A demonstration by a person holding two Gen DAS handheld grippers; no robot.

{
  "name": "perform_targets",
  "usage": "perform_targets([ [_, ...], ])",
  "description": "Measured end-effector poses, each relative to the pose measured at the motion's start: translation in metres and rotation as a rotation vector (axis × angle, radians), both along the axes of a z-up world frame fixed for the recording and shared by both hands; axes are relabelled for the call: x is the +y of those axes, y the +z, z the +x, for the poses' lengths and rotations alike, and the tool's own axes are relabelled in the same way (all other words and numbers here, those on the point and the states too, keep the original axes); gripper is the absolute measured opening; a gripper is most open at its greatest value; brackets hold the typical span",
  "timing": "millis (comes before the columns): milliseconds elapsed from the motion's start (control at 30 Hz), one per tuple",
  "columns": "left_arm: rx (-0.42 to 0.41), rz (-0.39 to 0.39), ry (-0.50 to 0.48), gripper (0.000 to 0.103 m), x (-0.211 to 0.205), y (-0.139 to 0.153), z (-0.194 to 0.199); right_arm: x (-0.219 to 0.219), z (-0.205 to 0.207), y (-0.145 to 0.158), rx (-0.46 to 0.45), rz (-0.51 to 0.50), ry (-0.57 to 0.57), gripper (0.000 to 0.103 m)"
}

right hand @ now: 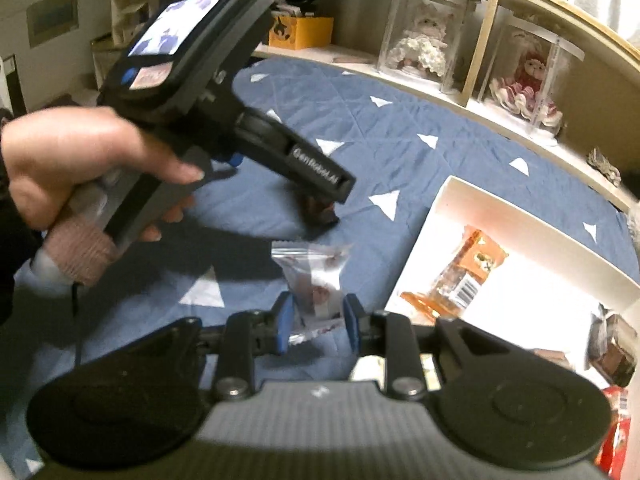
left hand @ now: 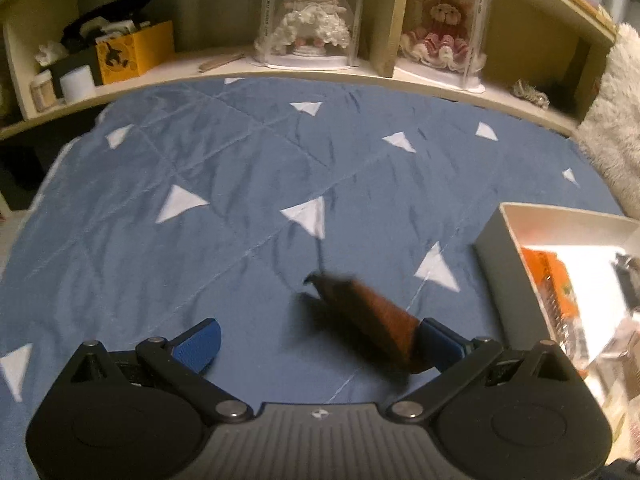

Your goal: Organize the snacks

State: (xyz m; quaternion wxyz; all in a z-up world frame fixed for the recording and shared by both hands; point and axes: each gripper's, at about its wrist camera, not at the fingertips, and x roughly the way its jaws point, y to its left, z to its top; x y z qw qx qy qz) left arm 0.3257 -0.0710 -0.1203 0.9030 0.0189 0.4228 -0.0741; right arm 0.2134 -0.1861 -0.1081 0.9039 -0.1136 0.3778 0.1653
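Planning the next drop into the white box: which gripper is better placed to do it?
Right. The right gripper has its jaws shut on a clear-wrapped snack, beside the white box. The left gripper has open jaws, a blurred brown snack against one finger only.

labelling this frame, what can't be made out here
- Left wrist view: brown snack beside the left claw is motion-blurred; type unreadable, grip unclear.
- Left wrist view: white box cut by right edge, contents overexposed.
- Right wrist view: wrapper print on clear packet in the right claw too blurred.
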Motion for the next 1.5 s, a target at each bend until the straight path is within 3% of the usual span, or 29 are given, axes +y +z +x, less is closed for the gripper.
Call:
perform_targets([
  [133,0.026,-0.039,-0.004,0.1,0.003,-0.005,-0.006,-0.002,0.001,0.001,0.0,0.021,0.003,0.032],
  [333,0.063,-0.238,0.024,0.064,0.013,-0.008,-0.013,-0.004,-0.008,0.0,0.005,0.039,-0.012,0.032],
  [433,0.061,-0.305,0.018,0.042,0.016,-0.006,-0.016,-0.005,-0.006,-0.001,0.007,0.041,-0.014,0.032],
  [500,0.065,-0.342,0.014,0.021,0.018,-0.007,-0.02,-0.004,-0.011,-0.001,0.007,0.043,-0.017,0.032],
  [600,0.081,-0.363,0.006,0.013,0.022,-0.003,-0.025,-0.004,-0.012,0.001,0.002,0.048,-0.017,0.032],
  [867,0.101,-0.278,-0.094,0.008,0.038,0.019,-0.049,-0.005,-0.018,0.006,-0.012,0.069,-0.017,0.032],
  [1100,0.09,-0.028,-0.257,0.008,0.046,0.043,-0.091,-0.006,-0.022,0.008,-0.012,0.085,-0.011,0.032],
  [1333,0.148,-0.057,-0.171,0.01,0.065,0.023,-0.094,-0.007,-0.023,0.01,-0.013,0.087,-0.012,0.032],
  [1367,0.163,-0.084,-0.132,0.016,0.068,0.019,-0.091,-0.007,-0.023,0.01,-0.013,0.087,-0.012,0.032],
  [1433,0.175,-0.177,-0.047,0.039,0.074,0.013,-0.088,-0.007,-0.023,0.01,-0.014,0.09,-0.016,0.032],
  [1467,0.182,-0.233,-0.005,0.058,0.077,0.009,-0.087,-0.009,-0.023,0.01,-0.014,0.093,-0.02,0.032],
  [1500,0.19,-0.274,0.028,0.07,0.078,0.005,-0.087,-0.009,-0.022,0.01,-0.014,0.096,-0.025,0.032],
])
